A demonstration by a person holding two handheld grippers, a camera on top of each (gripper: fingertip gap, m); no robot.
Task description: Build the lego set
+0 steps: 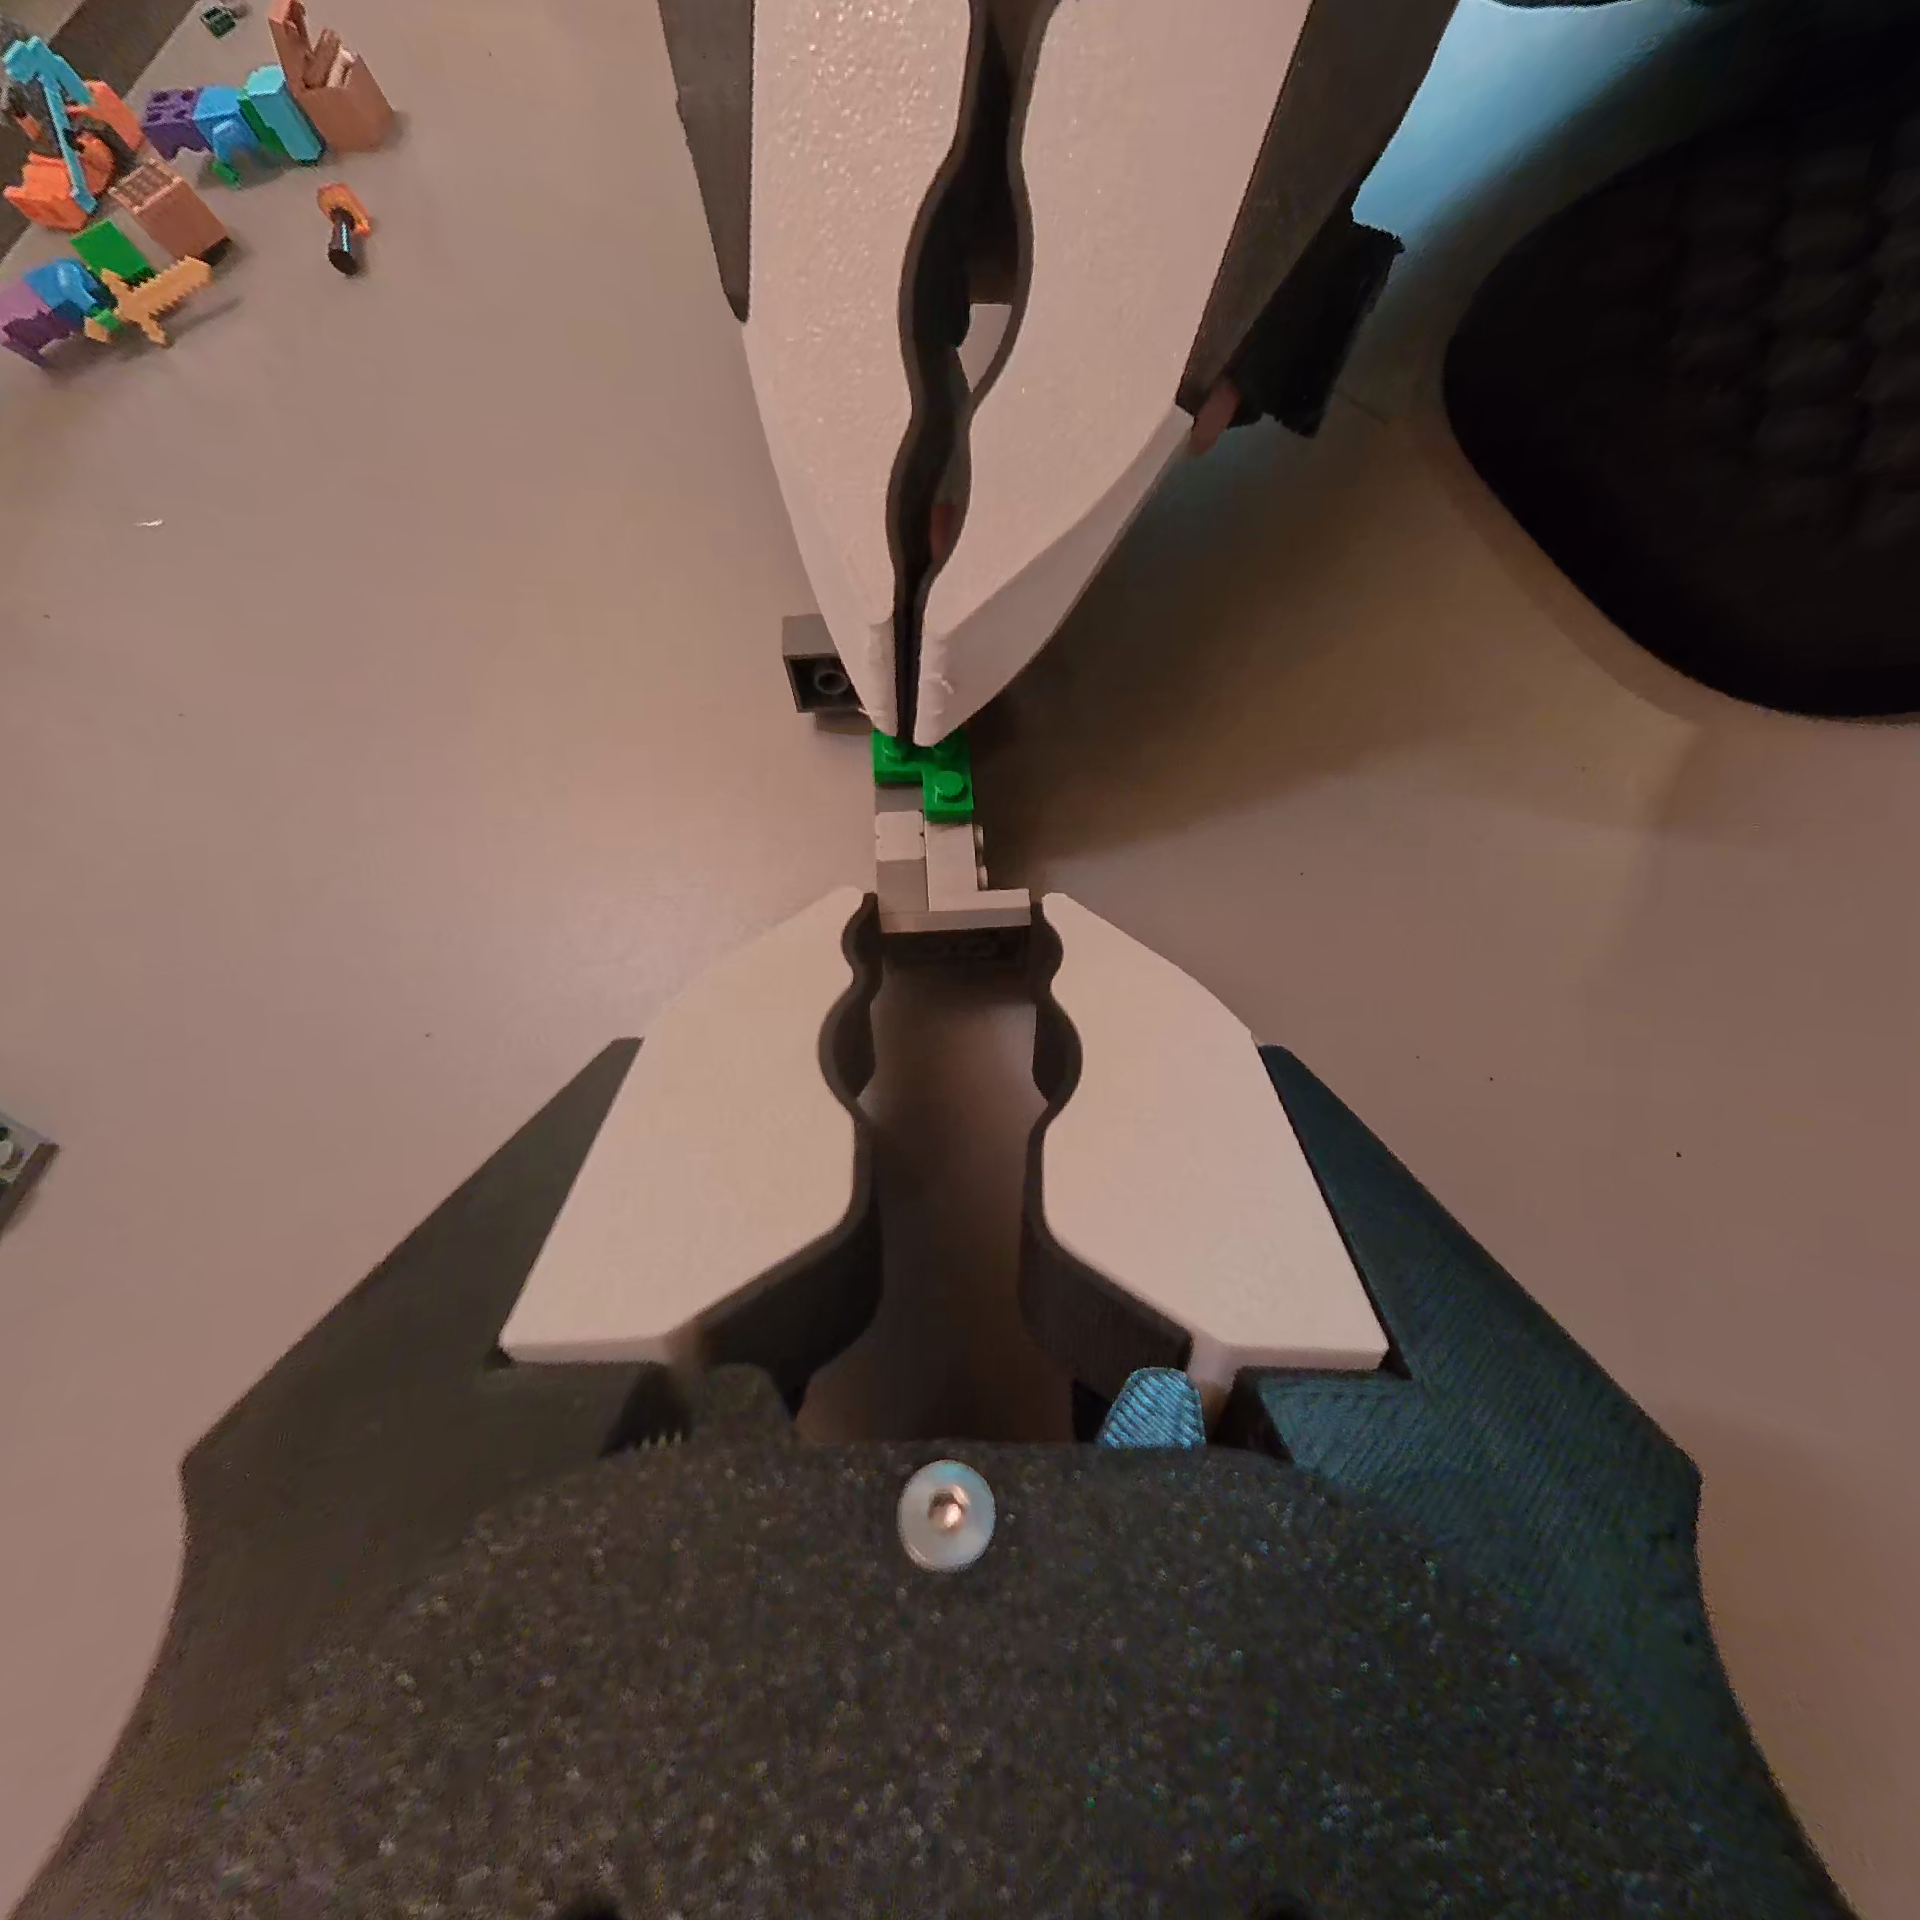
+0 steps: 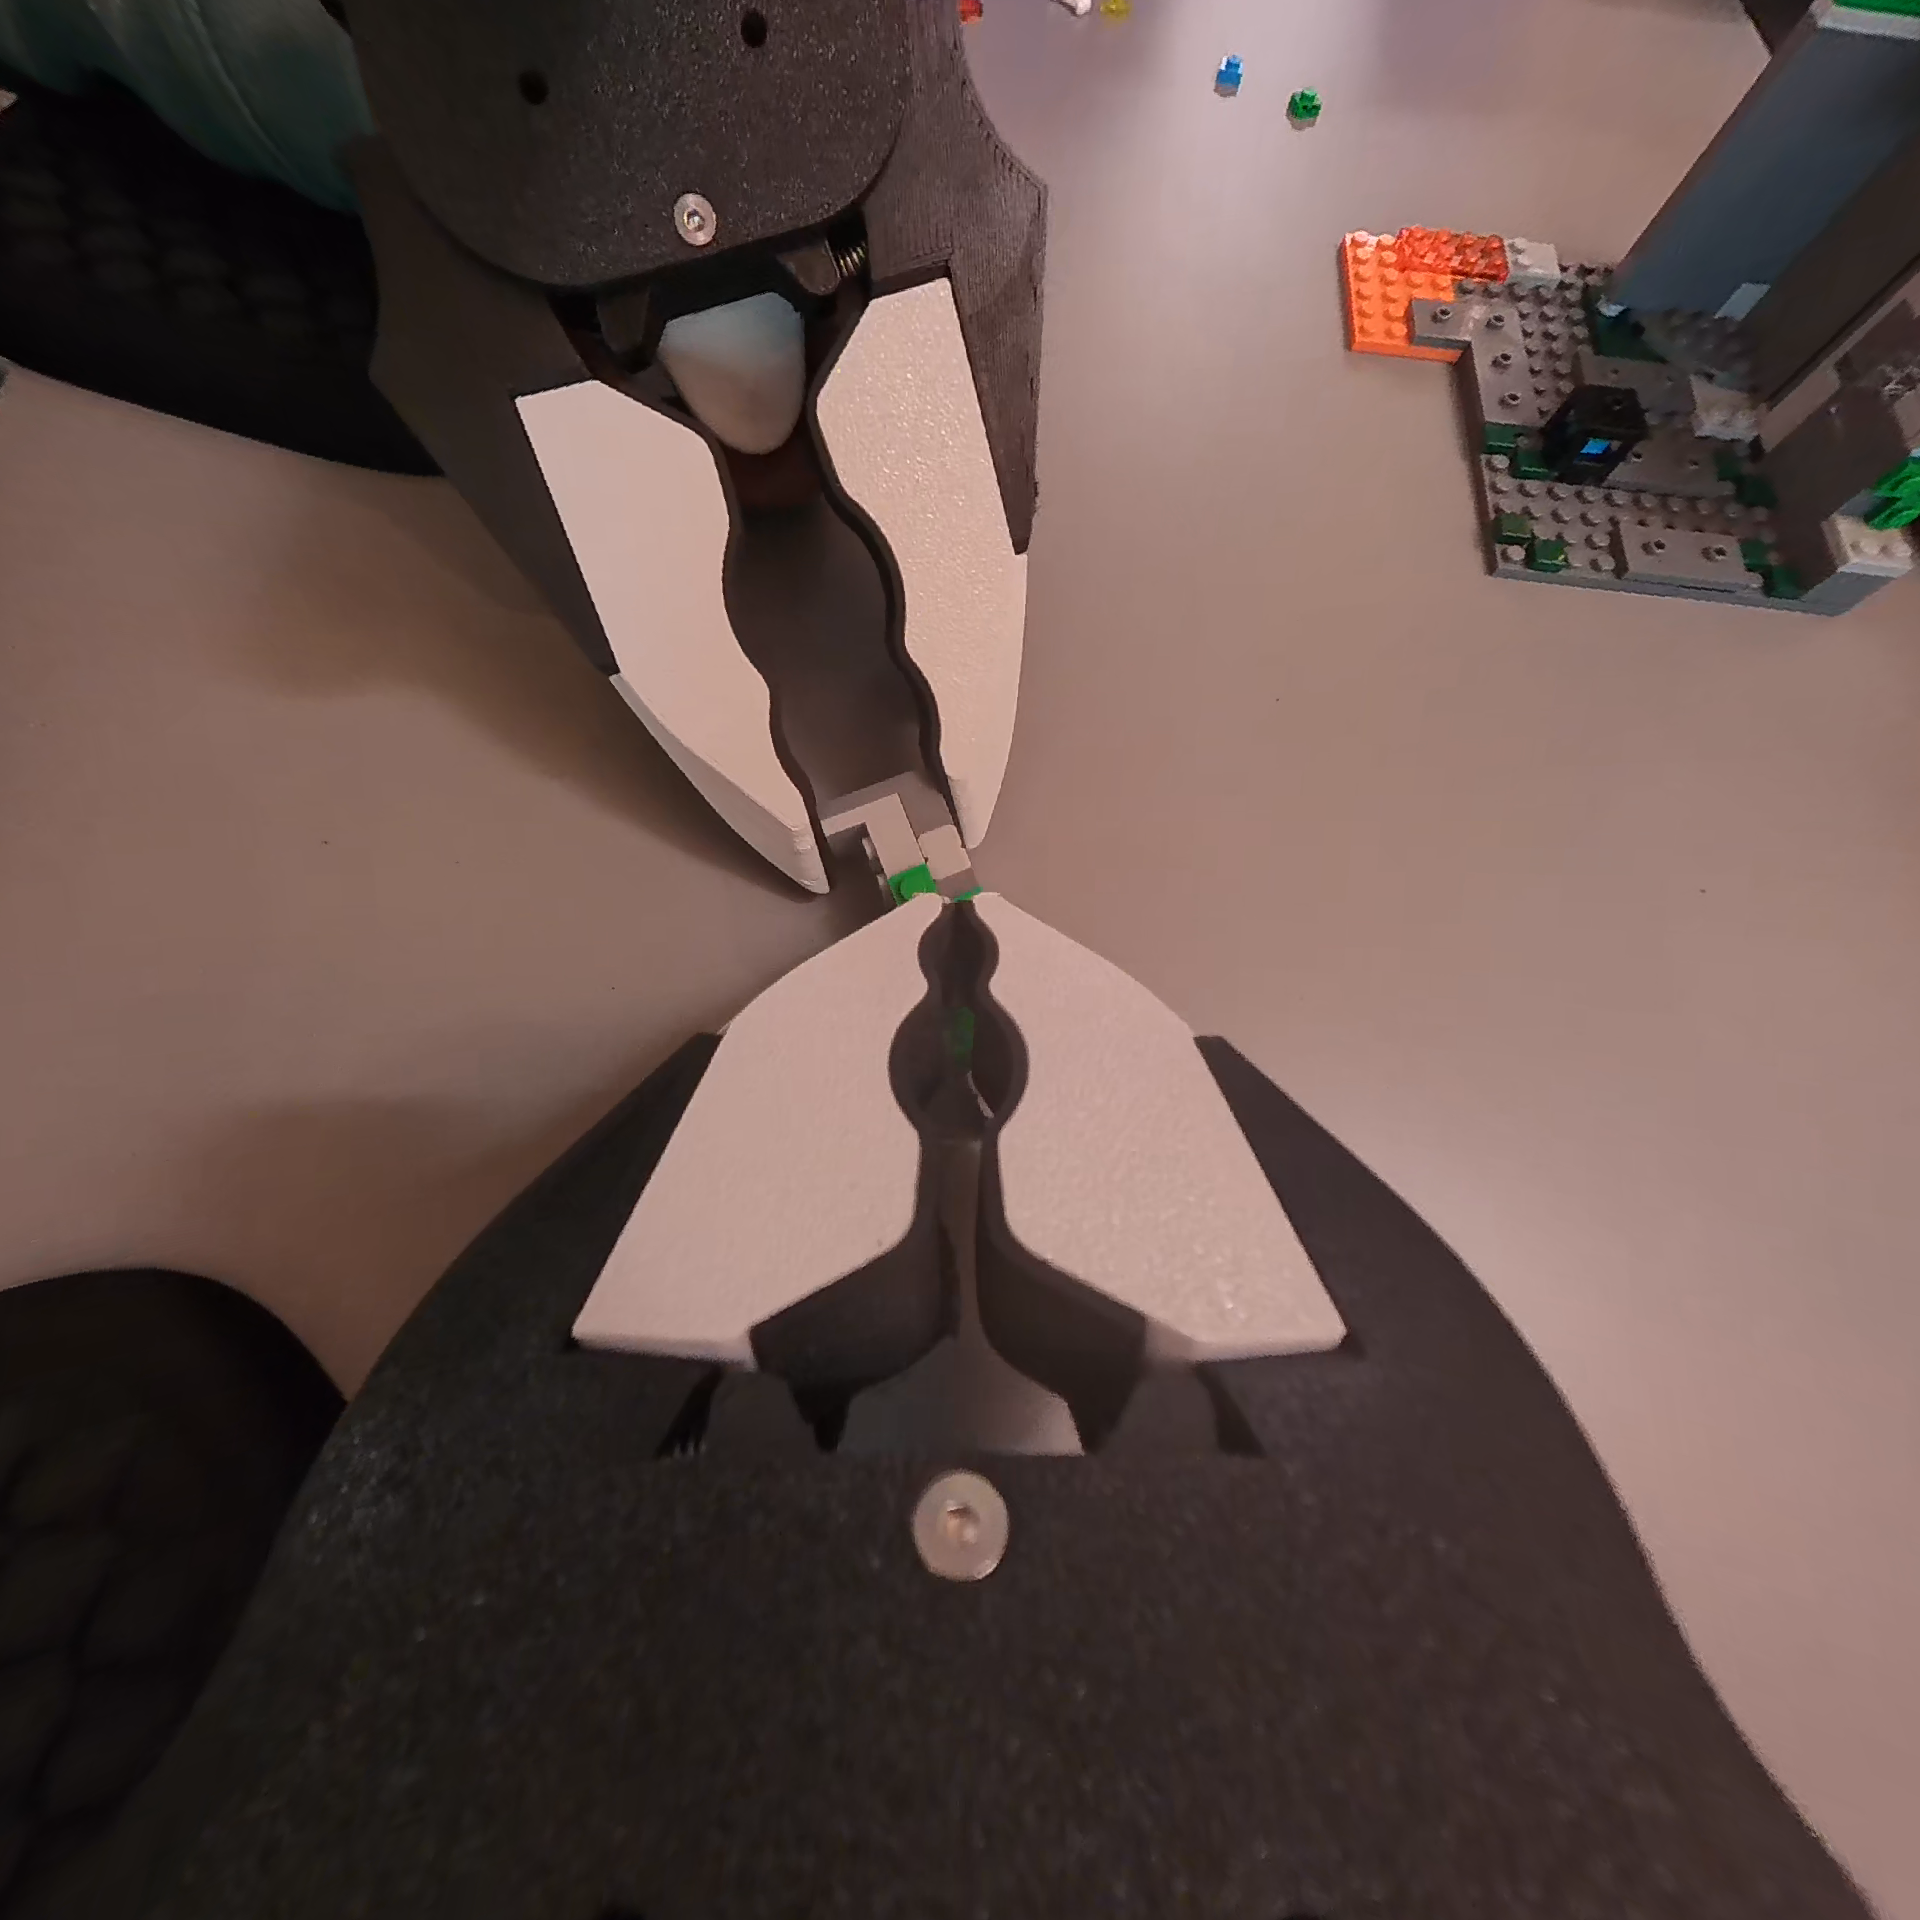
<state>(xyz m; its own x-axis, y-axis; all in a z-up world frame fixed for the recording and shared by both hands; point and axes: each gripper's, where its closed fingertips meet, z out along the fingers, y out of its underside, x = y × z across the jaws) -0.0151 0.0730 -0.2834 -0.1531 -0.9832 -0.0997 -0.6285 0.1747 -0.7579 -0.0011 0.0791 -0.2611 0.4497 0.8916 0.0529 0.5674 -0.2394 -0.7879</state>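
Both tools clamp one grey-green assembly (image 1: 932, 831), left tool (image 1: 956, 914) opposite right tool (image 2: 956, 902).

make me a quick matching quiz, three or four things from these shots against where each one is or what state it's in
Things:
1. left gripper
2. right gripper
3. dark grey brick
4. orange plate

States or places:
A. lying loose on the table beside the right gripper's tips
B. clamped on the grey end of the small assembly
C. at a corner of the grey baseplate build
D. tips nearly closed at the green plate

Pairs: 1-B, 2-D, 3-A, 4-C
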